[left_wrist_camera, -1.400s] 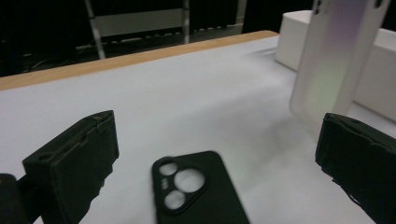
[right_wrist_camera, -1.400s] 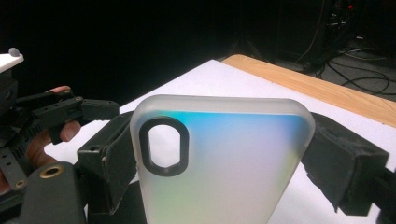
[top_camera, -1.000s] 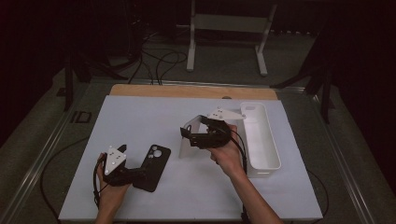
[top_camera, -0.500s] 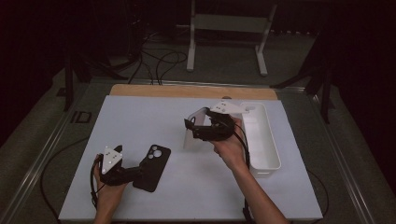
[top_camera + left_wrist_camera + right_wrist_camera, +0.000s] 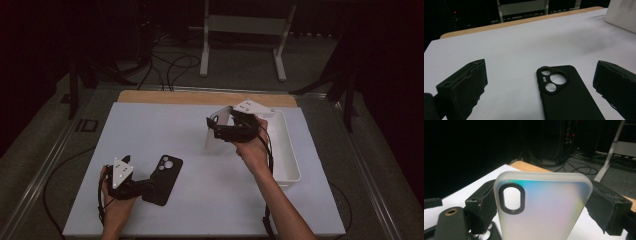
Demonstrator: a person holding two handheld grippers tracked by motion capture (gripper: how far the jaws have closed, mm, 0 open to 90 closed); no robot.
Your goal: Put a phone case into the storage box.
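A black phone case [image 5: 164,179] [image 5: 564,95] lies flat on the white table, camera cut-outs toward the far side. My left gripper [image 5: 146,187] [image 5: 540,71] rests low at the case's near end, open, its jaws standing either side of the case without touching it. My right gripper [image 5: 216,128] [image 5: 544,195] is raised above the table's middle right and shut on a frosted translucent phone case [image 5: 214,141] [image 5: 541,210]. That case stands upright between the jaws, its oval camera hole at the top left in the right gripper view.
A long white tray [image 5: 294,167] sits at the table's right side, just behind my right hand. A wooden strip [image 5: 200,97] runs along the table's far edge. Cables and a metal stand's legs lie on the floor beyond.
My right gripper has carried the translucent case up and away from me, slightly rightward toward the tray. The left gripper and black case have barely moved.
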